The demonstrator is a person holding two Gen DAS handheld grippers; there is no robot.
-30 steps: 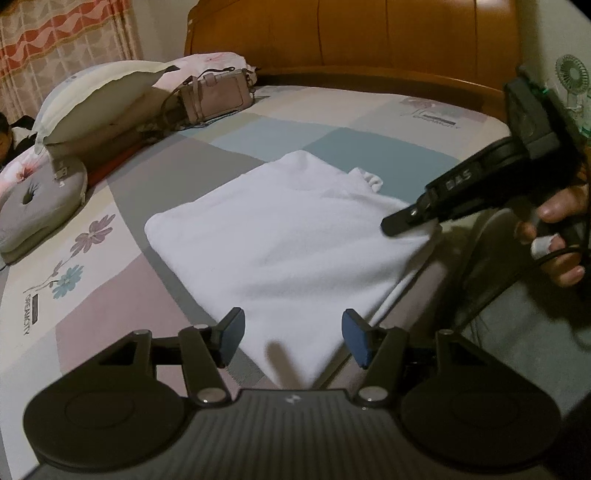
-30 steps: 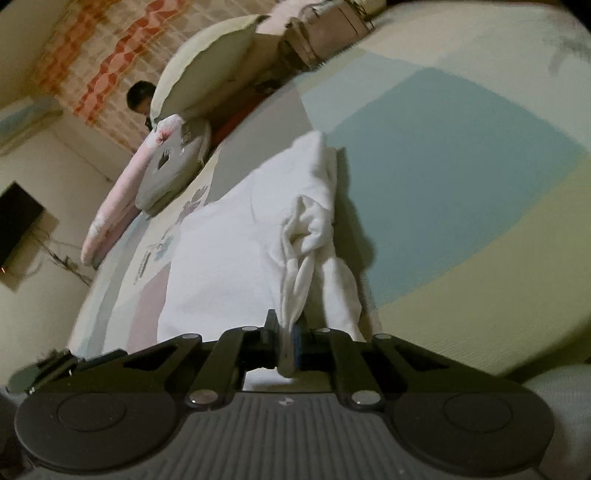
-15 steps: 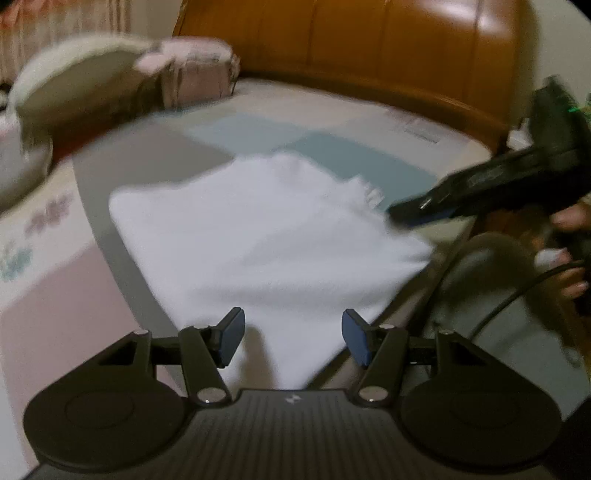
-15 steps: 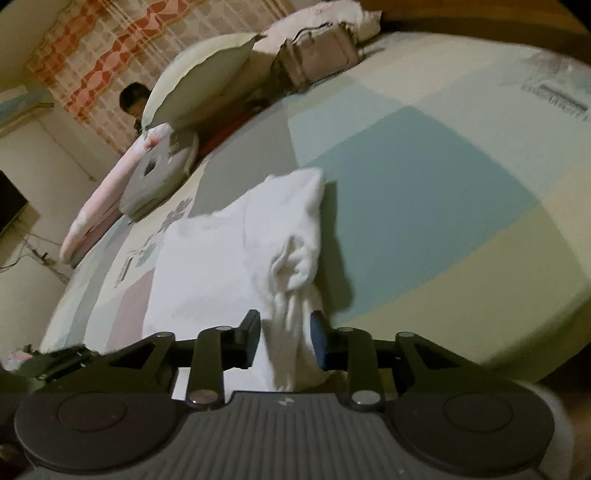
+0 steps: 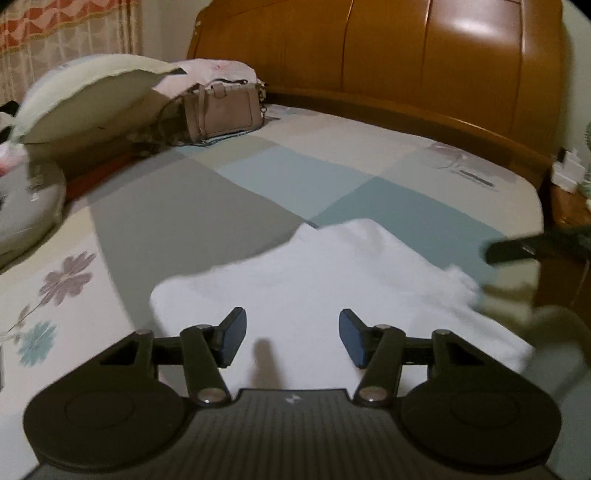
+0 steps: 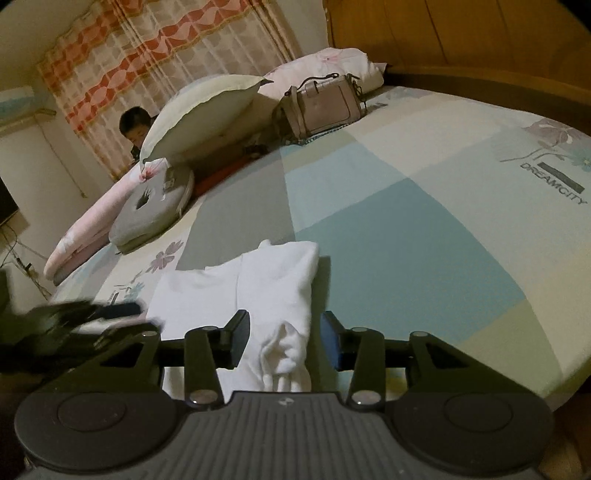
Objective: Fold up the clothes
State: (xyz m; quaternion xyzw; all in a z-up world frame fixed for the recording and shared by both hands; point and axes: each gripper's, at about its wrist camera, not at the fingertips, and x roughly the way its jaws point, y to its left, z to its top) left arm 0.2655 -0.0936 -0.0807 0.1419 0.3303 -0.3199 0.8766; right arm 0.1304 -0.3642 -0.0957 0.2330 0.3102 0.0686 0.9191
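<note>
While the white garment (image 6: 273, 291) lies folded flat near the bed's (image 6: 424, 236) edge, one bunched sleeve end sits between the right gripper's (image 6: 284, 341) opening jaws, untouched by the pads. Left gripper (image 5: 291, 341) hovers over it, jaws apart, empty. Sheet print reads "DREAMCITY" (image 6: 554, 184).

1. The room is dim, lit warm and yellowish from overhead; a pale glare patch sits on the polished headboard (image 5: 469, 26).
2. The white garment (image 5: 332, 291) is the brightest thing and nearly washes out, folds hardly readable.
3. Motion blur smears the left view's right edge, where the right tool (image 5: 517, 249) is a dark streak (the left tool (image 6: 92, 314) likewise in the right view).
4. Fisheye bending curves the bed (image 6: 424, 221); corners vignette black.
</note>
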